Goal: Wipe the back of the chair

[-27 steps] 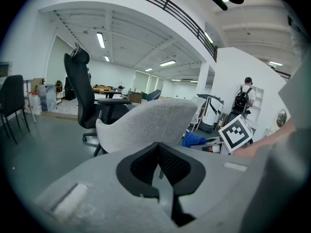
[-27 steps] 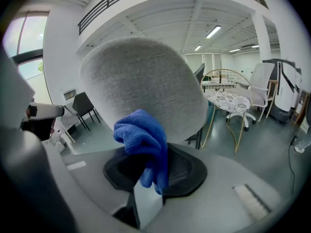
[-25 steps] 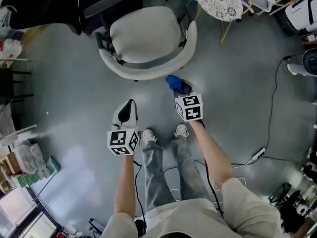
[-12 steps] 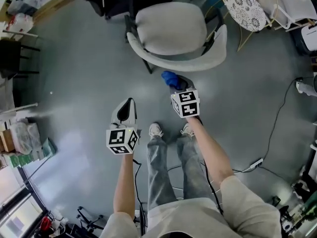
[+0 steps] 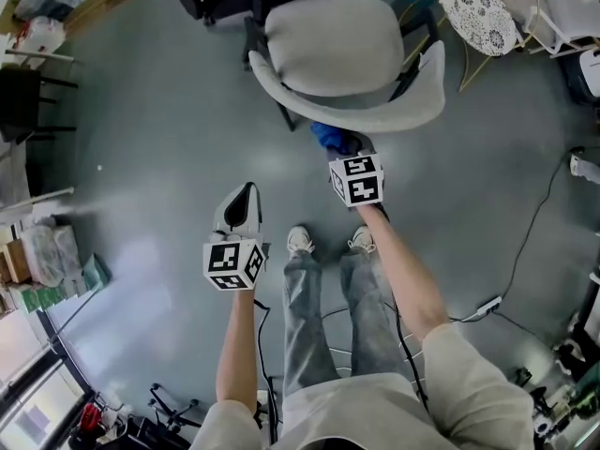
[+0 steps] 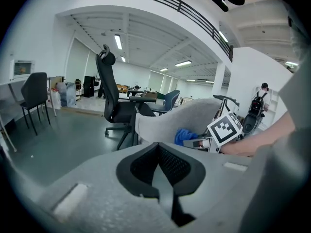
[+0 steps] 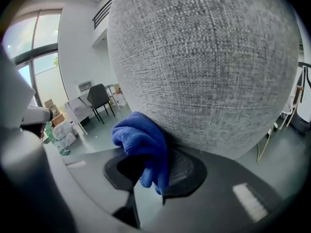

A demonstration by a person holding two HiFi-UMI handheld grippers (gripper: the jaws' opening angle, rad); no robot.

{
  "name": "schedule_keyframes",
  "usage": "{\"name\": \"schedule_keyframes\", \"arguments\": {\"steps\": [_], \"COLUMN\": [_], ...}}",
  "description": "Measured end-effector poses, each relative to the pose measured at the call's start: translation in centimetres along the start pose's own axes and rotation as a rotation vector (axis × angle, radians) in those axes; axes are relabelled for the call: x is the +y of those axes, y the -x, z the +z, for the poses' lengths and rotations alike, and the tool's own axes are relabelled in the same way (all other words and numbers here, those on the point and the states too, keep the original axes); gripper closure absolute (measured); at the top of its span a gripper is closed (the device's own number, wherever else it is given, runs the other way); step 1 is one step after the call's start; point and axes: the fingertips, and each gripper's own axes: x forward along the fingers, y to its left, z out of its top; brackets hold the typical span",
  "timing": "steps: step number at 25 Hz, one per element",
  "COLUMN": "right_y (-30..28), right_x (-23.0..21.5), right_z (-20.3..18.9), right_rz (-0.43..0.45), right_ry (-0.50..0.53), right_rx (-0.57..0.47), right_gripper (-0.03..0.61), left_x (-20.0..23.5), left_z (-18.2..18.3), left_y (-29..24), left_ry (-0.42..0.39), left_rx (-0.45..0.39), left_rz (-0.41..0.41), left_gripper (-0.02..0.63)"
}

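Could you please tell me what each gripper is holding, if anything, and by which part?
The right gripper pinches the blue cloth by a bunched fold, the rest bulging against the chair back. The left gripper is shut, empty.

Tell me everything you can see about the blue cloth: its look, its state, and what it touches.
The blue cloth looks like a soft, looped fabric such as microfibre, bunched into thick folds. The right gripper is shut on it, and one end hangs down between the jaws. Its bunched upper part presses against the grey woven back of the chair, on the outer side. It appears to touch nothing else.
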Motion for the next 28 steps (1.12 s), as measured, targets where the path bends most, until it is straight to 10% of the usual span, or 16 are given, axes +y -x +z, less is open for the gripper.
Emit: {"name": "schedule_keyframes", "arguments": {"steps": [28], "right_y": [6.1], "right_x": [-19.4], "right_z": [-2.7], "right_rz": [-0.109], "right_ry": [-0.075], "right_rx": [-0.001], "right_gripper": [0.479], "left_x": [-15.5], "left_z": [2.3], "left_y": [-11.4], "left_ry": [-0.097], "left_rx": [0.054], "left_rz": [-0.161], "left_gripper": [0.612]}}
